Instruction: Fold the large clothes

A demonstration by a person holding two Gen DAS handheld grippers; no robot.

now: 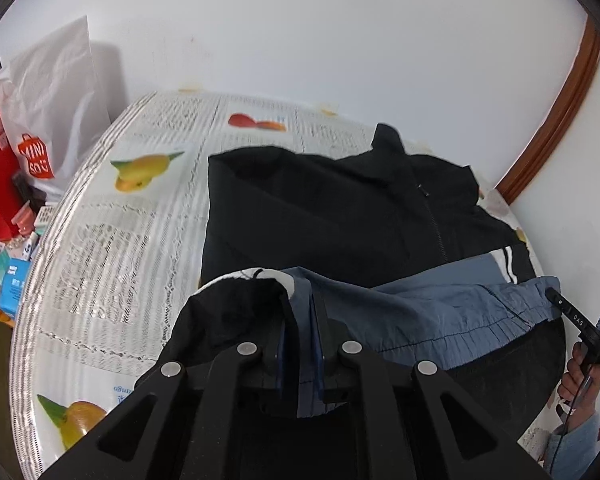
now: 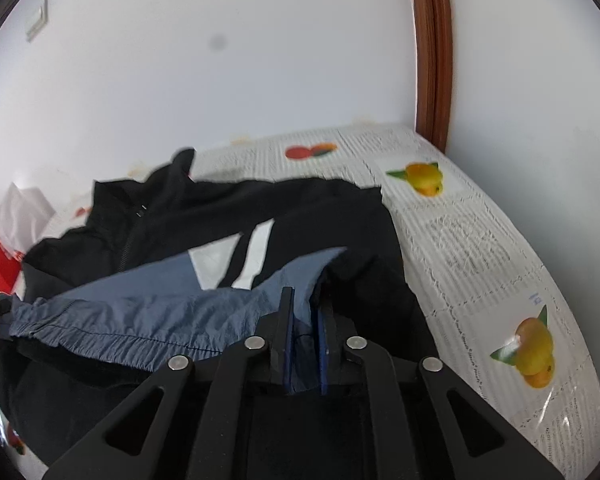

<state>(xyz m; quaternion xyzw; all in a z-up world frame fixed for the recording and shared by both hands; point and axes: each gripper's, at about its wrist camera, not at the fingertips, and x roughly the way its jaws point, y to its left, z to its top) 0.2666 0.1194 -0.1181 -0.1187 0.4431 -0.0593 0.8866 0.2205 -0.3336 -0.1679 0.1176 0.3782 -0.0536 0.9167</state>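
Matte black left gripper (image 1: pixel 300 320) and right gripper (image 2: pixel 304 320) — silver rivets, blue-lined jaws — light-blue sleeve (image 1: pixel 572 436).

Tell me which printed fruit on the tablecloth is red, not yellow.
The red fruit print at the far edge beside the wall; the yellow fruit prints nearer the camera are yellow with green leaves.

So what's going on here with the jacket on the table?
A person is folding a black and blue jacket on a table covered with a fruit-print cloth. The left gripper and the right gripper are each shut on the blue elastic hem, one at each end, holding it lifted above the black body of the jacket. The zipped front and collar lie flat farther back. A white Miniso bag stands off the table's side.
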